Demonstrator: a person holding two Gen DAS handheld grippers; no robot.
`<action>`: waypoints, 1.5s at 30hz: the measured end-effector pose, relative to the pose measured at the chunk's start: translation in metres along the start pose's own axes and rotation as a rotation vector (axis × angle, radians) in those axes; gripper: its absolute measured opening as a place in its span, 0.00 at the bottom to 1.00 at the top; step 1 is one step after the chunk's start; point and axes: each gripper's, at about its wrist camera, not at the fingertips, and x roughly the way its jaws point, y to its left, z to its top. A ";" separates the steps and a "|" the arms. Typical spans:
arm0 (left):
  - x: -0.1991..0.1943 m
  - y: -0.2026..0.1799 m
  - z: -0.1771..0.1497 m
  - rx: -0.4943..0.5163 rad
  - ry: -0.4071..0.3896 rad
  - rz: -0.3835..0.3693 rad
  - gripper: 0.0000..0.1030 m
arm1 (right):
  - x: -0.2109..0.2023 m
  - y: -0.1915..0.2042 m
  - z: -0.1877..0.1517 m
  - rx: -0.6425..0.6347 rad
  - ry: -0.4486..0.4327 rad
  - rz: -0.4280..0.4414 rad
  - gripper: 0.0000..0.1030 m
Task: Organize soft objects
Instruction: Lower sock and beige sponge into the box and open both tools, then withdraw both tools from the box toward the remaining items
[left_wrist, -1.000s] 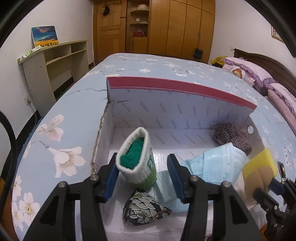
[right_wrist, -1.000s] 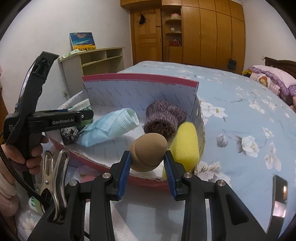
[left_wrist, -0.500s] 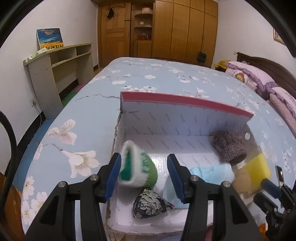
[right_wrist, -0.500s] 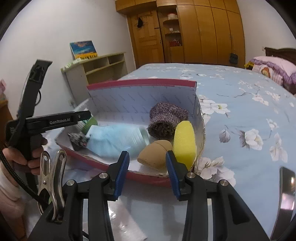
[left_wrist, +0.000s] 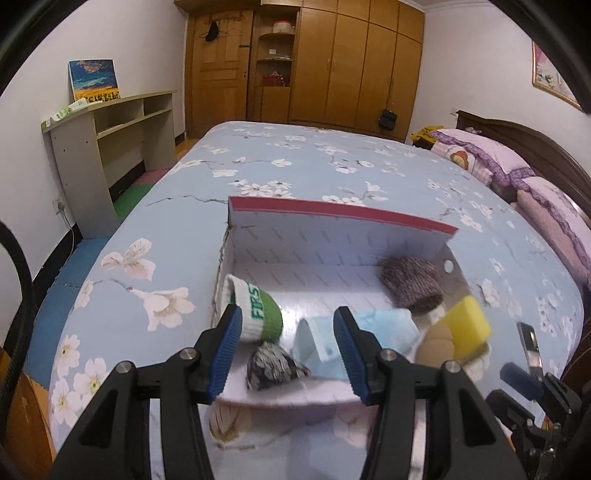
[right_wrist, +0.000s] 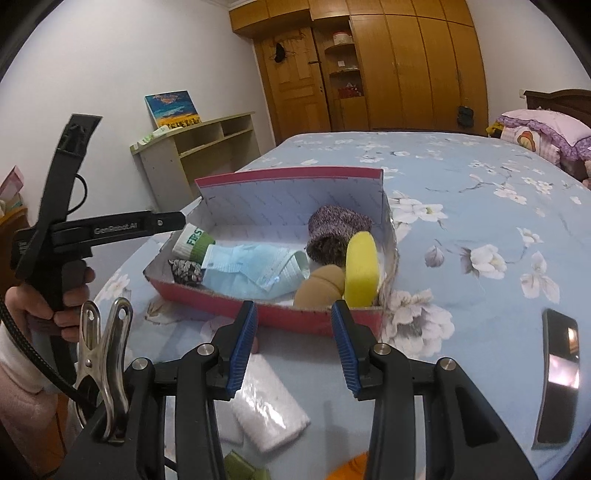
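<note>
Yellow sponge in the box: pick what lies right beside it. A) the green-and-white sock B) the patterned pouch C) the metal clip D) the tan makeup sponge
D: the tan makeup sponge rests against the yellow sponge at the right end of the box, while the sock and pouch lie at the far left end.

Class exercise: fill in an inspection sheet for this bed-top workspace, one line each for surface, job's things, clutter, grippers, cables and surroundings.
Surface: floral blue bedspread.
Job's things: open box holding green-white sock, patterned pouch, blue face mask, tan sponge, yellow sponge, purple knit.
Clutter: white folded cloth, phone, both outside the box.
Grippers: left gripper and right gripper, jaws apart, empty.
Cables: black cord at the hand.
Surroundings: wardrobe, shelf unit, pillows.
</note>
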 end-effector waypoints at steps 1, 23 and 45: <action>-0.003 -0.001 -0.003 0.001 0.001 -0.004 0.53 | -0.001 0.000 -0.001 -0.001 0.002 -0.003 0.41; -0.053 -0.012 -0.088 -0.014 0.068 -0.018 0.53 | -0.020 0.005 -0.040 -0.001 0.069 0.004 0.41; -0.043 0.010 -0.147 -0.119 0.145 -0.054 0.59 | -0.012 -0.003 -0.059 0.083 0.143 -0.037 0.41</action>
